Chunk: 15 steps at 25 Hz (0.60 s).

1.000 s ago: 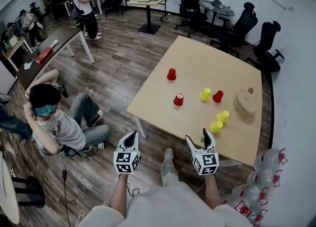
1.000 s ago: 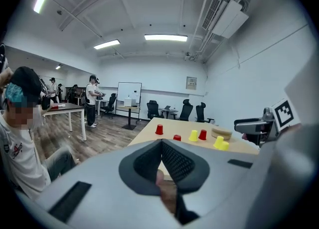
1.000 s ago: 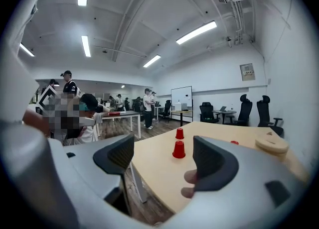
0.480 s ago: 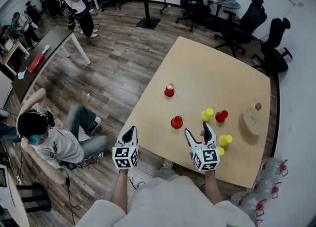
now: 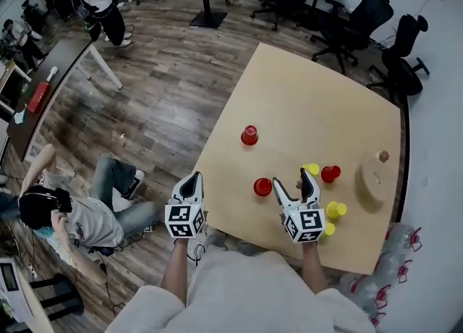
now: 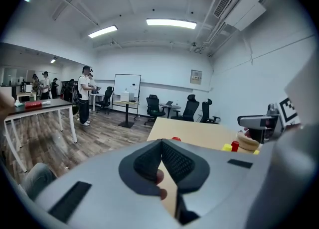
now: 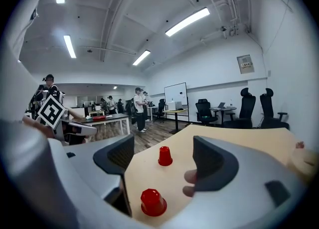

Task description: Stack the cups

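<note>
Sitting upside down at mid-frame on the tan surface [image 5: 304, 100], the nearest red cup [image 5: 262, 187] has yellow cups [image 5: 336, 210] well apart to its right. The right claw [image 5: 292, 178], just beside it, is spread wide and empty. The left claw [image 5: 192, 178], at the surface's lower-left corner, is pinched together on nothing.

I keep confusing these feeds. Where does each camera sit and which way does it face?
Head view: on the head, facing steeply down at the table; forearms, left gripper, right gripper show.
Left gripper view: rides it, looks along shut jaws across the room; fingertips show.
Right gripper view: rides it, looks along open jaws over the table; fingers show.
Shared, head and right gripper views: near red cup.
</note>
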Tool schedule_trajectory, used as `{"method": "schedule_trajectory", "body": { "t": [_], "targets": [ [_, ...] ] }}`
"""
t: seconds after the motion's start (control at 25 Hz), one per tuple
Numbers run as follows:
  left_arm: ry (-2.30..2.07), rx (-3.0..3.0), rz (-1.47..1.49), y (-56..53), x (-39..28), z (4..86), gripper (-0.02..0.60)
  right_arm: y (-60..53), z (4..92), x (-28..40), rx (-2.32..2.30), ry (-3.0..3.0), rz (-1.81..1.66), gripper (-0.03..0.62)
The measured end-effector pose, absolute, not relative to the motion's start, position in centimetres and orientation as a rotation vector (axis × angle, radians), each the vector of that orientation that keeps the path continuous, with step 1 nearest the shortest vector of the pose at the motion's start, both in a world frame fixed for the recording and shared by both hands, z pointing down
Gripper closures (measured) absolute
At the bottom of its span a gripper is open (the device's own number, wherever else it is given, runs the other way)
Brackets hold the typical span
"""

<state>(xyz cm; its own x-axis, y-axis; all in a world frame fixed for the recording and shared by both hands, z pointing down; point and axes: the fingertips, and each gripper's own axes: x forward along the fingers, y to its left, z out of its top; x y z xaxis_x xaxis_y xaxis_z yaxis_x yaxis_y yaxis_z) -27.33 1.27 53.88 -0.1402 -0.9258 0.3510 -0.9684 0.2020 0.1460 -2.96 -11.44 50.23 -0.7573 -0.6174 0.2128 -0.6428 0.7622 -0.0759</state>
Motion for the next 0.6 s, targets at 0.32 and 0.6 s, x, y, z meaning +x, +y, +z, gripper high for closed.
{"method": "schedule_trajectory", "body": {
  "t": [0.32,0.6],
  "targets": [
    [-1.997,1.882,0.171,-2.4,-31.3,54.0,0.569,-13.7,49.0,-8.0,1.078,-2.746,0.159,0.233],
    [-1.953,1.869,0.137,-3.0,-31.1,55.1,0.569,-17.6,50.4,-13.4,0.97,-2.729,0.154,0.227]
  ]
}}
